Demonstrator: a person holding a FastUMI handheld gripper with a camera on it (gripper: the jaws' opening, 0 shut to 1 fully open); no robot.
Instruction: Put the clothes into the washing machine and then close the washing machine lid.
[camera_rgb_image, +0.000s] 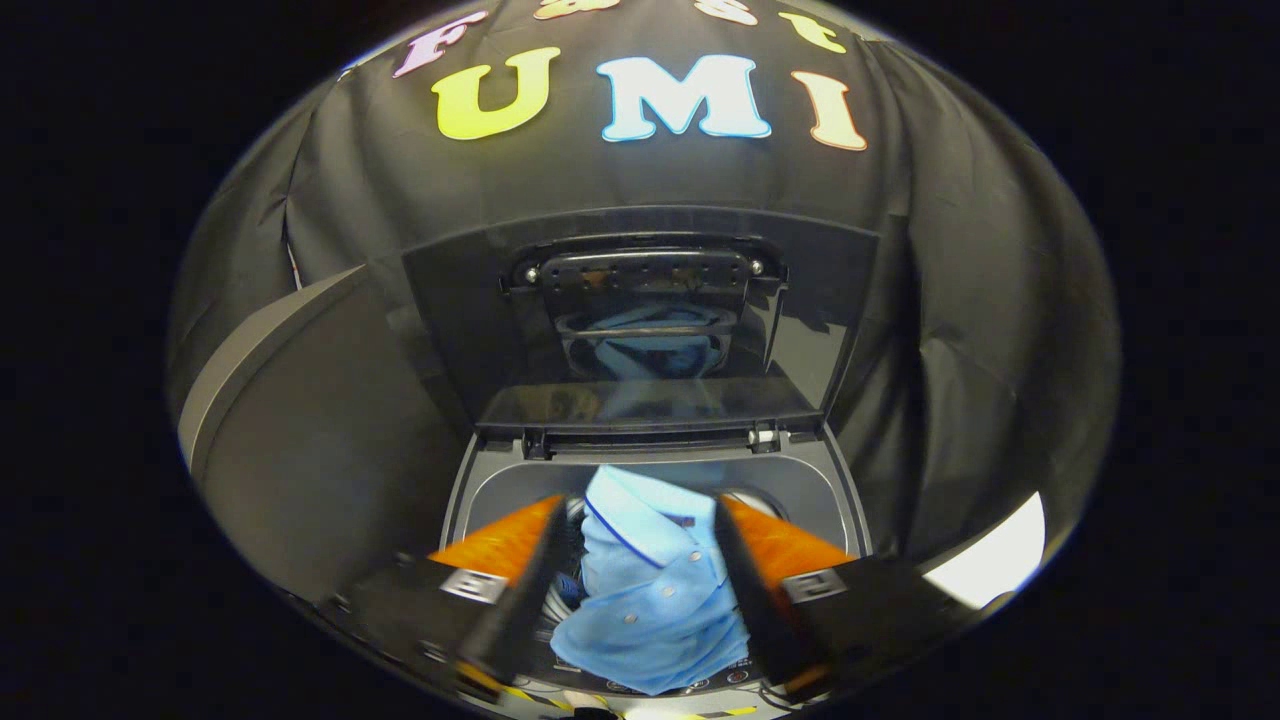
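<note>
The washing machine (655, 470) takes up the centre of the frame, its lid (640, 310) standing upright behind the opening, a dark handle bar near its top and a bluish reflection in its glossy face. Lower centre, a light blue polo shirt (655, 590) hangs bunched over the open tub, collar up, a dark trim line and 2 small buttons showing. The gripper (640, 585) sits over it with its 2 fingers spread, the shirt between them; the right finger seems to lie against the cloth, but a gap shows beside the left one, so I read it as parted rather than clamped, though I cannot be sure.

To do this step well, I would lower the shirt until its tail is clearly below the tub rim, then lift the fingers straight up so no fold snags. Check that no sleeve drapes over the front edge, since that could stop the lid seating when it is swung down by the handle.

The tub's depth is hidden under the shirt, the front panel is cut off at the bottom centre, and the grey slab at the left is hard to identify.
</note>
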